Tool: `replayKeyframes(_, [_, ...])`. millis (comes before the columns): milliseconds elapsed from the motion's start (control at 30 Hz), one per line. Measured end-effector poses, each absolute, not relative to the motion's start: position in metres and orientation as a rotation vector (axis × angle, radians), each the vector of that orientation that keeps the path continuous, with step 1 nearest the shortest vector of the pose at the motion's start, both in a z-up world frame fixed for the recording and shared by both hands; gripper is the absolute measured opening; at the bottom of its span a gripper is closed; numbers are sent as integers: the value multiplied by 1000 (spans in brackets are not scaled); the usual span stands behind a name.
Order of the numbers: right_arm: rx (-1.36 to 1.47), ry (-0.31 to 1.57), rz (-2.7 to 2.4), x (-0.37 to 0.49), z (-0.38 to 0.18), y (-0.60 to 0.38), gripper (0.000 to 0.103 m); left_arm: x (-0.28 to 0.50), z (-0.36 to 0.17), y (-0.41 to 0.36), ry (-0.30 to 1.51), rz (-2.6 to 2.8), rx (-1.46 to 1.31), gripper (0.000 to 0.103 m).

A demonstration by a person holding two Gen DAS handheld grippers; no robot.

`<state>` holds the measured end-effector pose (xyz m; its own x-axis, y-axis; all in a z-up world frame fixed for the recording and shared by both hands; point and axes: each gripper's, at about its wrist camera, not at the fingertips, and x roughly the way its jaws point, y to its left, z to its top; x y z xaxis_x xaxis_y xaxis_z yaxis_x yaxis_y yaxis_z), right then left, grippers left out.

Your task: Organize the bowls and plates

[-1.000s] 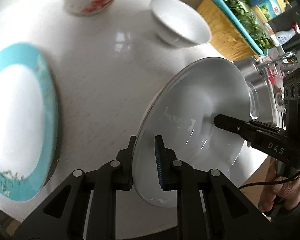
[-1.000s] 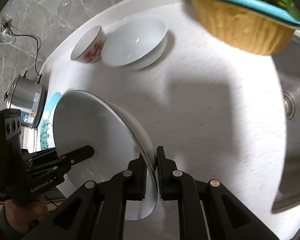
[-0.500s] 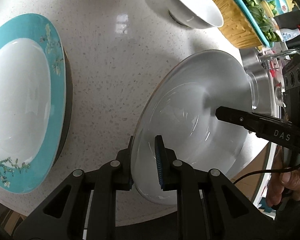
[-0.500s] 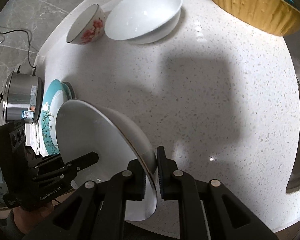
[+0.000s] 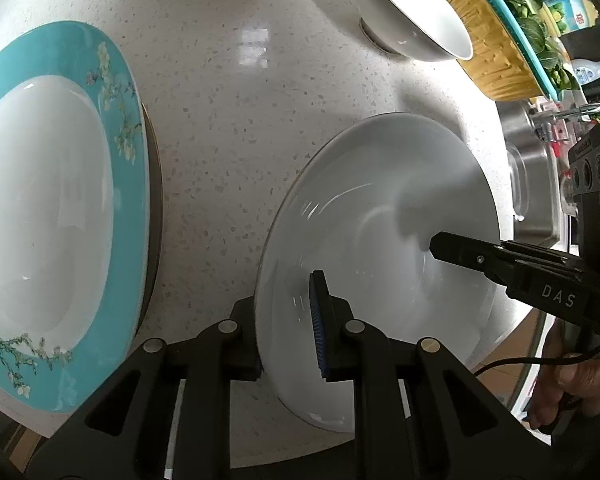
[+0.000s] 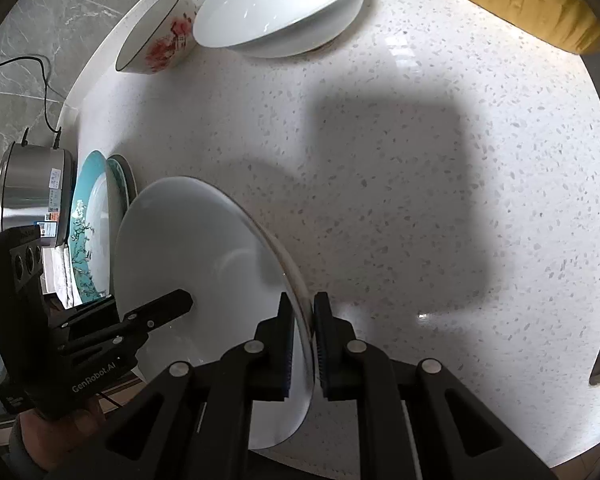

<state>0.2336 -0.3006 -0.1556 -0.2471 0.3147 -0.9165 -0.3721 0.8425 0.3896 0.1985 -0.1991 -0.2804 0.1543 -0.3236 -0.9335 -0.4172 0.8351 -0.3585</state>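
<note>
Both grippers hold one large white plate (image 5: 384,216) by opposite rims, tilted above the speckled white counter (image 5: 236,120). My left gripper (image 5: 288,324) is shut on its near rim. My right gripper (image 6: 302,336) is shut on the other rim of the plate (image 6: 188,248). A teal-rimmed plate (image 5: 52,208) with flower sprigs lies to the left on another plate; it also shows in the right wrist view (image 6: 88,216). A white bowl (image 5: 412,20) and a red-flowered bowl (image 6: 156,36) stand at the back.
A yellow basket (image 5: 496,56) with a teal colander of greens stands at the back right. A steel sink (image 5: 532,184) lies right of the counter. A steel pot (image 6: 32,192) stands beyond the teal plates. The counter's front edge is close below the grippers.
Both grippers have carried the white plate lower and nearer the counter. The left gripper's view has shifted toward the teal plate, which looks larger. Both grips are unchanged.
</note>
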Motion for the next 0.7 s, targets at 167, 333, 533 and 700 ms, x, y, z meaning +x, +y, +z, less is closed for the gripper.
replayKeyframes(167, [-35,1682,657,231,-156,-301,15,199,-281,-201,1427,80,-624,19])
replayKeyframes(333, [-7,1660,672,225,-154,-304,22,195,-279,-202,1404,91,-614,29])
replayKeyframes(533, [6,1609,671,224,-145,-313,39,195,-264,-201,1350,113,-555,79])
replayKeyframes(700, [24,1588,651,226,-139,-324,41,191,-257,-198,1335,125,-565,79])
